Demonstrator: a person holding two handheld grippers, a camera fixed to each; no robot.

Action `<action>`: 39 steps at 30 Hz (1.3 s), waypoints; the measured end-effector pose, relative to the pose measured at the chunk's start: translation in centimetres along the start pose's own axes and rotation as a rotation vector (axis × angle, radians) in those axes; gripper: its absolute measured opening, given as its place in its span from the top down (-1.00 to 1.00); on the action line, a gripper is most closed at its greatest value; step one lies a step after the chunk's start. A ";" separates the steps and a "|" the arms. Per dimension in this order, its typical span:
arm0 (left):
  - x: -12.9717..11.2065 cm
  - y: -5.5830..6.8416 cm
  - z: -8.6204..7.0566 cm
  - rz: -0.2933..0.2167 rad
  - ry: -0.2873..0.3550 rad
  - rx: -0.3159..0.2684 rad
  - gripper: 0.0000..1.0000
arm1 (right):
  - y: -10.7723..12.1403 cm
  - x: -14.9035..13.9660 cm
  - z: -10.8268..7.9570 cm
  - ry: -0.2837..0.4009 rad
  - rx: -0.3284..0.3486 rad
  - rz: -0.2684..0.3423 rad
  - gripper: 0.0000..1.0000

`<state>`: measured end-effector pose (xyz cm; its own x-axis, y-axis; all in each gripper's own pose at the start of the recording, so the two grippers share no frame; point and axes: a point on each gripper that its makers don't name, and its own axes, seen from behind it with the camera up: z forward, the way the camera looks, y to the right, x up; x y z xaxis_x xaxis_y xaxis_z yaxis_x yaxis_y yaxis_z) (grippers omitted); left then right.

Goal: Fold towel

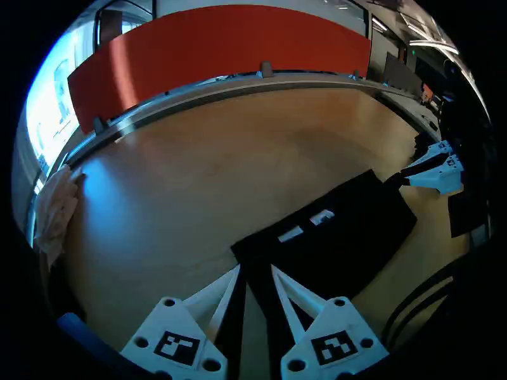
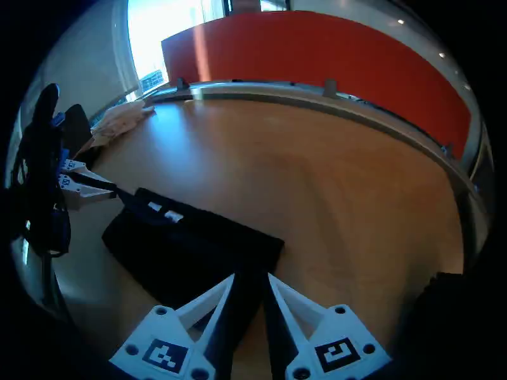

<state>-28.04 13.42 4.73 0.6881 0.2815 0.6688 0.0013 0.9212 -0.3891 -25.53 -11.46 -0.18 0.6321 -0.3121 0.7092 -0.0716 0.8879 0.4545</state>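
Black towel [image 1: 336,234] is laid flat on wooden table [image 1: 209,164], near corner is clamped between both fingers of left gripper [image 1: 256,271], other end is pinched by right gripper [image 2: 249,277], beige cloth [image 1: 56,209] is seen at table edge.

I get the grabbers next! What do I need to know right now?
Left gripper: jaws look closed on one end of the black towel.
Right gripper: jaws look closed on the opposite end.
The towel lies flat between them on the wooden table. A beige cloth sits at the table's edge, apart from it.
Done: both ends gripped. I cannot tell whether any fold is already made.
Left: probably lift one end, lay it over the other, then let go.
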 end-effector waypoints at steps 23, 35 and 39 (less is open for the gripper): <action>-0.2 -0.1 -0.7 -0.044 0.012 -0.002 -0.68 | 2.1 -0.3 -0.5 0.012 -0.063 0.038 -1.00; -0.6 0.0 -2.1 -0.035 0.023 0.015 -0.69 | 1.4 -0.7 -1.8 0.026 -0.056 0.018 -1.00; -1.1 -0.1 -2.8 -0.045 0.026 0.026 -0.69 | 1.1 -1.1 -2.3 0.026 -0.055 0.012 -1.00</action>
<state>-26.76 12.31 2.30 0.7063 0.2327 0.6686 0.0141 0.9396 -0.3420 -24.56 -9.35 -1.70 0.6513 -0.2927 0.7001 -0.0373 0.9092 0.4147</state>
